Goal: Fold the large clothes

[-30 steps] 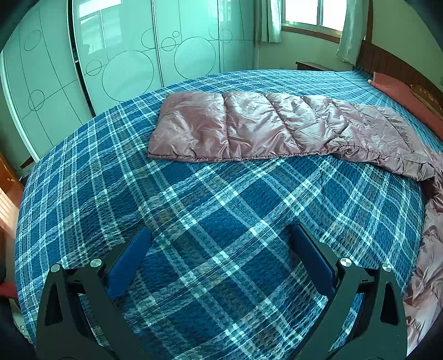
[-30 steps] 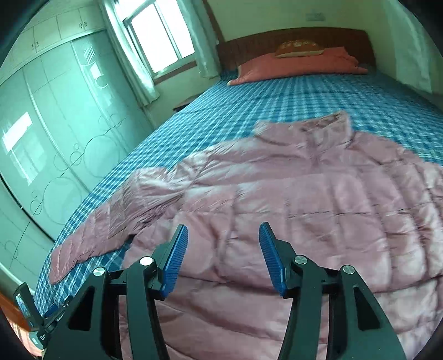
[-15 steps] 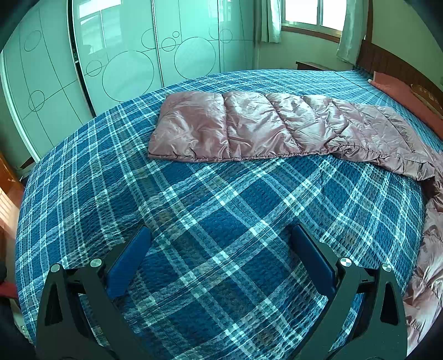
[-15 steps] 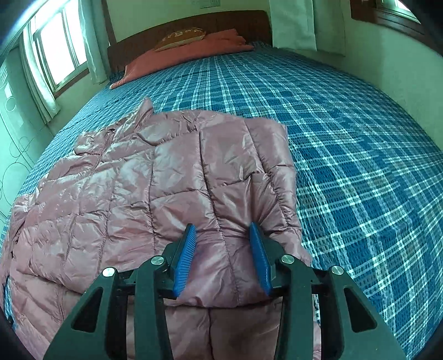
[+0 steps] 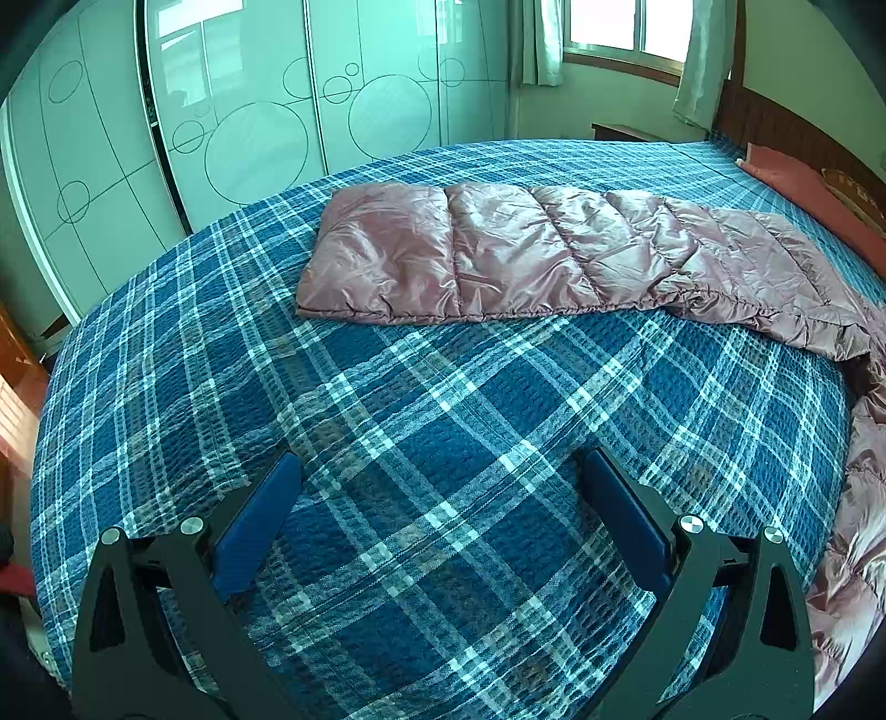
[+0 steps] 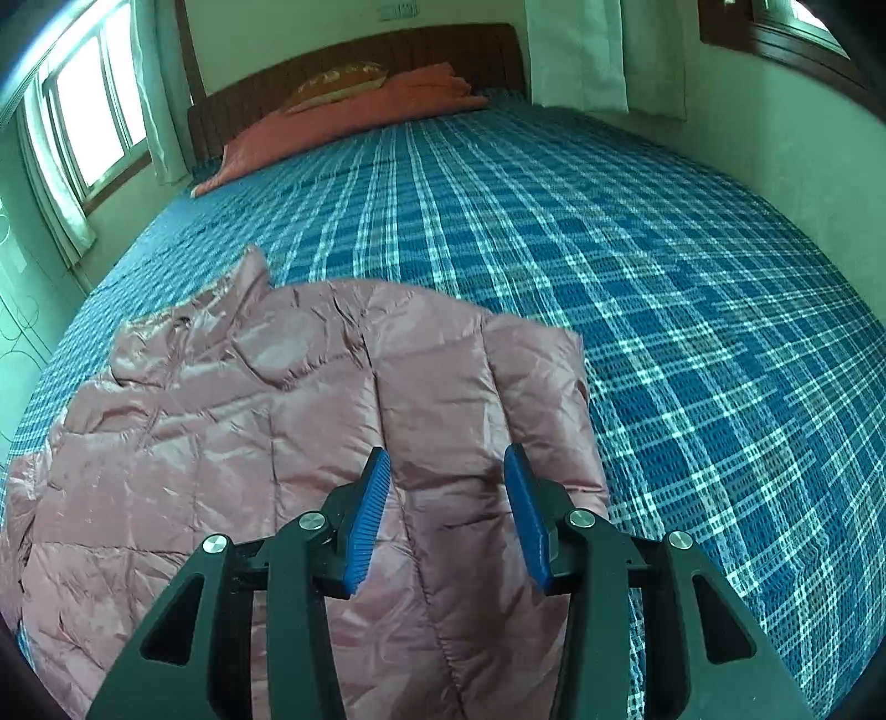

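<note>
A pink quilted down jacket lies spread on a blue plaid bed. In the right wrist view its body [image 6: 232, 421] fills the lower left, collar toward the headboard. My right gripper [image 6: 446, 471] is open and hovers just above the jacket's right sleeve [image 6: 531, 387], which is folded in over the body. In the left wrist view the jacket's other sleeve [image 5: 498, 255] stretches flat across the bed, well ahead of my left gripper [image 5: 440, 482]. That gripper is wide open and empty over bare bedspread [image 5: 421, 421].
Orange pillows [image 6: 354, 111] and a wooden headboard [image 6: 443, 50] are at the bed's far end. A glass-front wardrobe [image 5: 249, 111] stands past the bed's edge on the left. A wall runs along the bed's right side [image 6: 786, 155].
My right gripper has swung from the jacket's left side over to its right sleeve and narrowed a little. The left gripper has not moved.
</note>
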`<state>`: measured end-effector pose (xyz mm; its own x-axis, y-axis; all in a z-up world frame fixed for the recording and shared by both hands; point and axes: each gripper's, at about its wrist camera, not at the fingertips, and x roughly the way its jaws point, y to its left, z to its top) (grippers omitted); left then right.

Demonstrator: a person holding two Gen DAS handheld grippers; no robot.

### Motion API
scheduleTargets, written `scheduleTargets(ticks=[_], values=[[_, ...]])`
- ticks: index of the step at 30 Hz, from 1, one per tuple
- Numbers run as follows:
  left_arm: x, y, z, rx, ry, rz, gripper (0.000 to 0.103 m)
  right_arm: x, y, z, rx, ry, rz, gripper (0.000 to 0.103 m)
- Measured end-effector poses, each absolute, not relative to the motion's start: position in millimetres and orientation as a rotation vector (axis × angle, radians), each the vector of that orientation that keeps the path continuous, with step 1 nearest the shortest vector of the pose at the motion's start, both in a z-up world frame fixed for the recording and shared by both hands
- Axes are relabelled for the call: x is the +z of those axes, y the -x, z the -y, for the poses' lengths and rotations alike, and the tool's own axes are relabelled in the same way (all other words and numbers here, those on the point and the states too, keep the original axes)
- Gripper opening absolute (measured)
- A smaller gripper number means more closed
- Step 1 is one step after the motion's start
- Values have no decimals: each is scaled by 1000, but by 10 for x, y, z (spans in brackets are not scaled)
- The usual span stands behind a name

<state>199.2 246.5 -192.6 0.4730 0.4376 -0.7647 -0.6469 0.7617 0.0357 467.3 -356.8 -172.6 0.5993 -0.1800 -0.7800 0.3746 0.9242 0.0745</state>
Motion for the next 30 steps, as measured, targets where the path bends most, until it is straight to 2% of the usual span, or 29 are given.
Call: scheduleTargets(ticks=[1, 2, 3, 10, 17, 20, 30], values=[[-1937, -2000, -2471, 674, 275, -847, 101, -1795, -4702, 3562, -316, -238, -891, 45], [-1939, -2001, -2471, 673, 276, -847, 101, -1935, -4746, 3554, -302, -222, -935, 51], [-1929, -1994, -2460, 673, 276, -846, 101, -1970, -4742, 3523, -301, -185, -926, 51], [-1943, -1996, -2474, 673, 276, -844, 101, -1640, -4219, 3157, -264, -179, -838, 51], [-1931, -1997, -2461, 673, 276, -844, 101, -1883, -4022, 2919, -259, -88, -880, 52], [-1933, -1996, -2465, 673, 276, -844, 101, -1968, -4040, 2917, -268, -71, -884, 56], [-1913, -2001, -2529, 660, 302, -874, 101, -1991, -3987, 2900, -272, -68, -863, 57]])
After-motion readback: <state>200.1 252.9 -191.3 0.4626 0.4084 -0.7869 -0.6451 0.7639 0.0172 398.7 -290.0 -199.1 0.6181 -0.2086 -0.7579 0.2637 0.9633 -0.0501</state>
